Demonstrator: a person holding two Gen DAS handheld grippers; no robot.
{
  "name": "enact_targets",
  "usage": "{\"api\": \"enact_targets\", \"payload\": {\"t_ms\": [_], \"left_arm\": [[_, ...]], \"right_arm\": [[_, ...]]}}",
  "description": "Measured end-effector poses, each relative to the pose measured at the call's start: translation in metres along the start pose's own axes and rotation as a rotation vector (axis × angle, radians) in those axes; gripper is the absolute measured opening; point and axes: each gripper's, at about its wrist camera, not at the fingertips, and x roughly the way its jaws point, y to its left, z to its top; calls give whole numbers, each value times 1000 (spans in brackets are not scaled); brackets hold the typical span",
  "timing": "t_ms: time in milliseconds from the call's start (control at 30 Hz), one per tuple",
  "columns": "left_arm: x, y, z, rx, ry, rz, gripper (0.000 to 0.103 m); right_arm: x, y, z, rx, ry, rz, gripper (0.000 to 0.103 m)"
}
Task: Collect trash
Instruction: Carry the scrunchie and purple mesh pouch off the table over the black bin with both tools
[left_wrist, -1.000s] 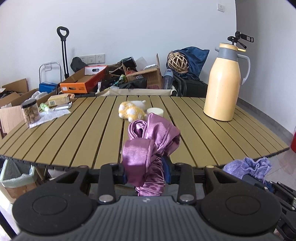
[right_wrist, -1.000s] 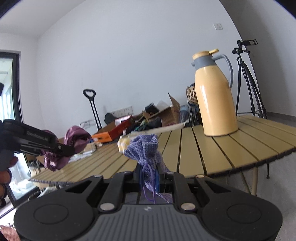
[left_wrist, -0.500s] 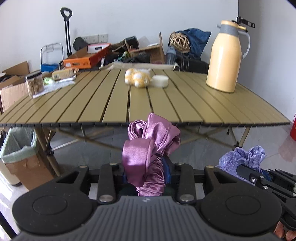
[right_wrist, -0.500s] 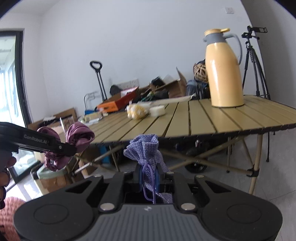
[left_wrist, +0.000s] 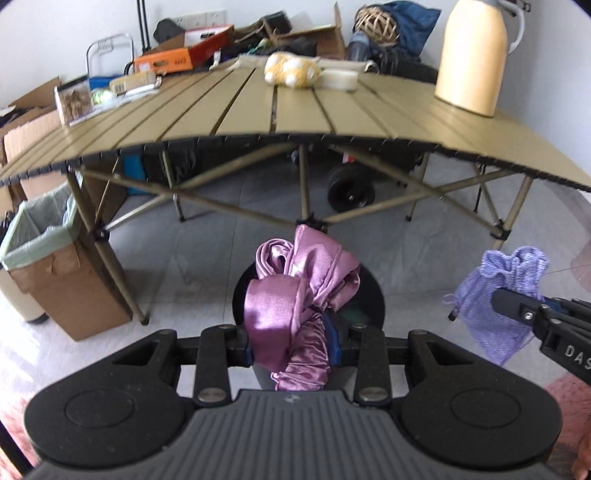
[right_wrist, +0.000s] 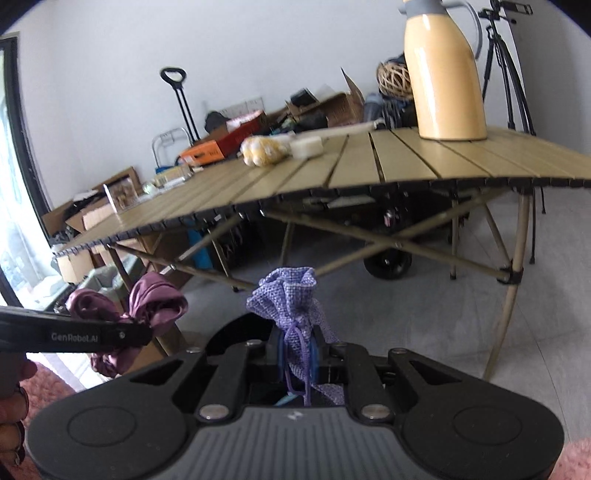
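A shiny pink satin cloth (left_wrist: 295, 306) is bunched between the fingers of my left gripper (left_wrist: 291, 347), which is shut on it and held in front of the table's near edge, tilted down toward the floor. Below it lies a round black object (left_wrist: 365, 295), partly hidden by the cloth. My right gripper (right_wrist: 299, 354) is shut on a small lilac knitted drawstring pouch (right_wrist: 291, 299). That pouch (left_wrist: 498, 295) also shows at the right of the left wrist view, and the satin cloth (right_wrist: 147, 302) at the left of the right wrist view.
A cardboard box lined with a green bag (left_wrist: 48, 258) stands on the floor at the left by a table leg. The slatted folding table (left_wrist: 295, 122) carries a yellow thermos (left_wrist: 472, 55), a plush toy (left_wrist: 291, 70), a white tape roll (left_wrist: 340, 79) and a jar (left_wrist: 74, 99). Boxes and clutter line the wall.
Both grippers have sunk from table-top height to below the table's edge and tipped downward, each keeping its cloth. The floor and the lined box have come into view.
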Motion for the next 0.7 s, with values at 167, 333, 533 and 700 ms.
{"api": "enact_targets", "payload": {"t_ms": [167, 333, 533, 700], "left_arm": [[25, 10, -10, -32, 58, 22, 35], [42, 26, -17, -55, 94, 47, 35], [58, 42, -21, -111, 156, 65, 35], [71, 50, -21, -139, 198, 101, 35]], "right_arm": [[9, 0, -7, 4, 62, -30, 13], [18, 3, -12, -8, 107, -46, 13], [36, 10, -15, -17, 173, -43, 13], [51, 16, -16, -37, 216, -35, 13]]}}
